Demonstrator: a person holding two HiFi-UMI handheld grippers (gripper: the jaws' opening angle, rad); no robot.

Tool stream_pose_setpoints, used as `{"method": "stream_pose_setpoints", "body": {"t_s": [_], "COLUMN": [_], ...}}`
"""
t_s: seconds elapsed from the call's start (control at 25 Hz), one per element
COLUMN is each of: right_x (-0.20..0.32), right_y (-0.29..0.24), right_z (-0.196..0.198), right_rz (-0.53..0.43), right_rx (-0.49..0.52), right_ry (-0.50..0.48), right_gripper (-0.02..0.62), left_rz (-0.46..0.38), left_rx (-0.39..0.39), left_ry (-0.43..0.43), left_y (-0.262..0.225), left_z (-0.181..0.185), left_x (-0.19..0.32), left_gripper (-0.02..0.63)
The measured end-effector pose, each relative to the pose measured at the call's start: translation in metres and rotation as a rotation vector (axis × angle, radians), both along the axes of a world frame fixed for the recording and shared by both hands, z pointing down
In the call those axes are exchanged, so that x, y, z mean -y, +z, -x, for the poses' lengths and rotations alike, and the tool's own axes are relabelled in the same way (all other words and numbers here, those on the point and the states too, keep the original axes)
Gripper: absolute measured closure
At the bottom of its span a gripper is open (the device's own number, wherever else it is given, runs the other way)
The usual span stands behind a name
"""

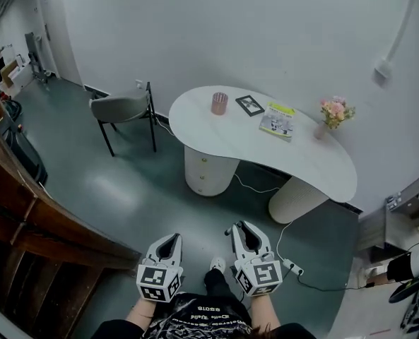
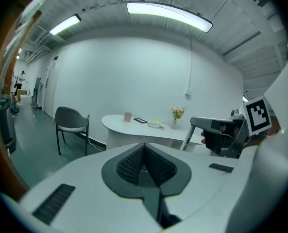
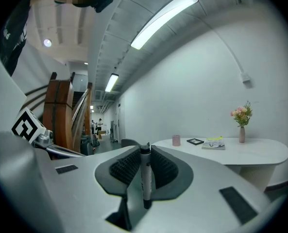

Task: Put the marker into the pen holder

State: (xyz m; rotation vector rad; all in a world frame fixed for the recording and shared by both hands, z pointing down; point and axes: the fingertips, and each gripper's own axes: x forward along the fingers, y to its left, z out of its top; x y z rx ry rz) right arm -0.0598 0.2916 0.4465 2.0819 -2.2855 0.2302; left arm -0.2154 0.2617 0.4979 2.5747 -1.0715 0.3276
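Note:
The pink pen holder (image 1: 219, 103) stands near the left end of a white curved table (image 1: 315, 164), far ahead of both grippers; it also shows small as the pen holder (image 3: 176, 140) in the right gripper view. My right gripper (image 1: 239, 226) is shut on a white marker (image 3: 145, 178) with a black cap, held upright between the ribbed pads. From the left gripper view the marker (image 2: 188, 139) sticks down out of the right gripper (image 2: 221, 132). My left gripper (image 1: 172, 239) hangs beside it over the floor, jaws together and empty.
On the table lie a black picture frame (image 1: 250, 104) and a book (image 1: 278, 120), with a vase of flowers (image 1: 334, 113) at the right. A grey chair (image 1: 124, 111) stands left of the table. A wooden stair rail (image 1: 25, 217) runs at left; a cable and power strip (image 1: 292, 265) lie on the floor.

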Motion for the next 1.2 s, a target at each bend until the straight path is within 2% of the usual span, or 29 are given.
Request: {"method": "stream_pose_setpoints", "body": {"t_s": [0.4, 0.76, 0.96, 1.2], "right_x": [0.072, 0.106, 0.118, 0.13], "right_y": [0.003, 0.01, 0.009, 0.013], "right_z": [-0.09, -0.154, -0.176, -0.179], "right_rz": [-0.009, 0.003, -0.003, -0.009], "right_rx": [0.002, -0.01, 0.009, 0.039], "right_ry": [-0.046, -0.089, -0.089, -0.104], "right_gripper": [0.508, 0.506, 0.506, 0.506], "left_rz": [-0.016, 0.015, 0.012, 0.009], "left_rx": [-0.007, -0.005, 0.006, 0.02], "left_ry": [-0.054, -0.087, -0.078, -0.066], "left_y": [-0.005, 0.004, 0.006, 0.01], "left_z": [-0.088, -0.159, -0.182, -0.198], "left_x": [0.065, 0.091, 0.096, 0.109], "left_gripper": [0.584, 0.584, 0.584, 0.584]}}
